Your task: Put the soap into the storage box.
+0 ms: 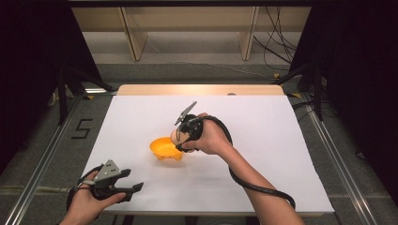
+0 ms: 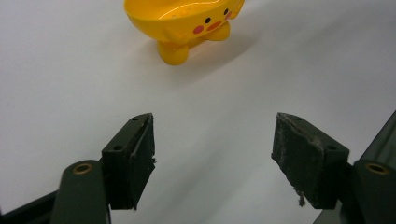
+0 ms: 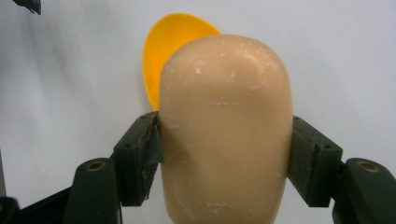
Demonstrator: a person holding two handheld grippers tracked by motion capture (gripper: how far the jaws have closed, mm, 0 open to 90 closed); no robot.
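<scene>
Right gripper view: my right fingers (image 3: pixel 226 158) clamp a tan egg (image 3: pixel 226 135) above the yellow bowl (image 3: pixel 170 49) beyond them, ready to drop; my left fingers (image 2: pixel 224 161) wait open, empty.

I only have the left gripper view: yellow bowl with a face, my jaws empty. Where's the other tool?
Observer: The right tool is at the yellow bowl, at its right rim in the high view.
Operator: Holding anything?
Observer: Yes. Its jaws are shut on a tan rounded object, gripped on both sides in the right gripper view.
Operator: Is that object in the bowl?
Observer: Not inside as far as I can tell. In the right gripper view the bowl's orange inside shows behind the object, upper left.
</scene>
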